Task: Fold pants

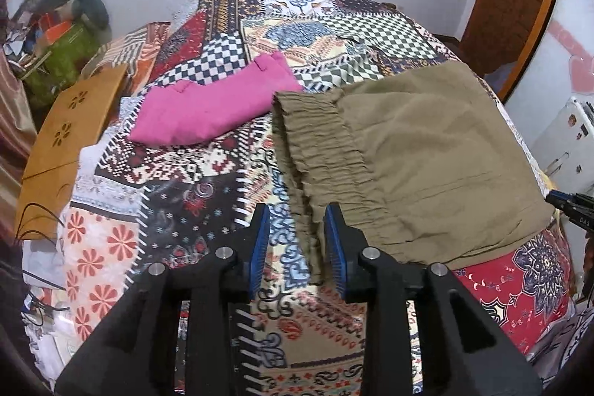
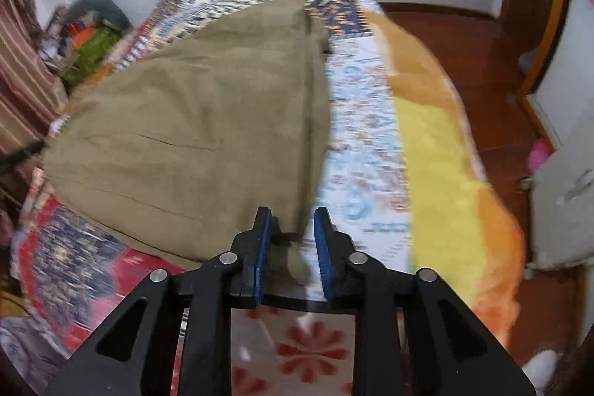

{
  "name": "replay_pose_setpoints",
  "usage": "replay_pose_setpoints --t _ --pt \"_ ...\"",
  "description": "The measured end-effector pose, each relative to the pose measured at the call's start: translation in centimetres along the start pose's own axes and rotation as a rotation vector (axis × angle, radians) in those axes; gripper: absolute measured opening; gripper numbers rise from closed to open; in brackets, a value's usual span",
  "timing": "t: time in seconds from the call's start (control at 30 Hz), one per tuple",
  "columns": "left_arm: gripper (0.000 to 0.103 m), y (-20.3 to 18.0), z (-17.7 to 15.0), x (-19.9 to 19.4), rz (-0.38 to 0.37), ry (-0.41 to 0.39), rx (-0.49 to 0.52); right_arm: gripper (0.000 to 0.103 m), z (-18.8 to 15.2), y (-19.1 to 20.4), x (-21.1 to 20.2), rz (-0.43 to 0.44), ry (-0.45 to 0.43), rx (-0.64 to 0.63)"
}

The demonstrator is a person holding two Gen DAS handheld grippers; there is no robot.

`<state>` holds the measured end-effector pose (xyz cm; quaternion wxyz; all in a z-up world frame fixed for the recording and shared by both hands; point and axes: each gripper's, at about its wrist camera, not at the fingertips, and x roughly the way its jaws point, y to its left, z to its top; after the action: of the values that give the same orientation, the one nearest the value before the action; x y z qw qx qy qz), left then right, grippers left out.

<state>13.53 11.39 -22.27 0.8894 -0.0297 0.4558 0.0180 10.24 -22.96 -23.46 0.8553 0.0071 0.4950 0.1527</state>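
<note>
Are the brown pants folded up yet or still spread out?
Partly folded. The brown pants lie doubled into a wide flat slab on the bed, not a small bundle like the pink ones.

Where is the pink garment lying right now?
In the left wrist view the pink garment lies folded on the patchwork bedspread, upper left of centre, just left of the khaki pants waistband.

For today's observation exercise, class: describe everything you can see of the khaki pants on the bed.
The khaki pants are olive-tan woven cloth with a gathered, ruched elastic waistband and faint stitched lines across the panel. They lie flat, apparently folded into a broad panel, on the patterned patchwork bedspread, right of the pink garment, whose corner meets the waistband's far end. The open left tongs straddle the near end of the waistband; the open right tongs straddle a near corner at the other side. Neither visibly clamps the cloth.
</note>
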Motion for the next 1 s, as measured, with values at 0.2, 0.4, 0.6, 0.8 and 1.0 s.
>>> replay_pose_setpoints --t 0.2,0.4,0.6,0.8,1.0 --pt "0.031 0.6 2.1 -1.0 -0.023 -0.03 -0.045 0.021 1.2 -1.5 -1.8 0.003 -0.04 0.045" --pt "0.04 -2.3 4.1 -1.5 -0.13 -0.057 -0.032 0.022 4.9 1.2 -3.1 0.105 -0.126 -0.003" --pt "0.042 -8.3 3.5 0.6 -0.236 0.025 0.081 0.031 5.9 6.8 -1.3 0.24 -0.101 -0.114" --pt "0.042 -10.2 0.7 3.9 -0.222 0.114 0.121 0.031 4.0 10.6 2.5 0.289 0.028 -0.22" --pt "0.042 -9.6 -0.4 3.3 -0.21 0.08 0.137 0.036 2.6 8.5 2.9 0.279 0.033 -0.172"
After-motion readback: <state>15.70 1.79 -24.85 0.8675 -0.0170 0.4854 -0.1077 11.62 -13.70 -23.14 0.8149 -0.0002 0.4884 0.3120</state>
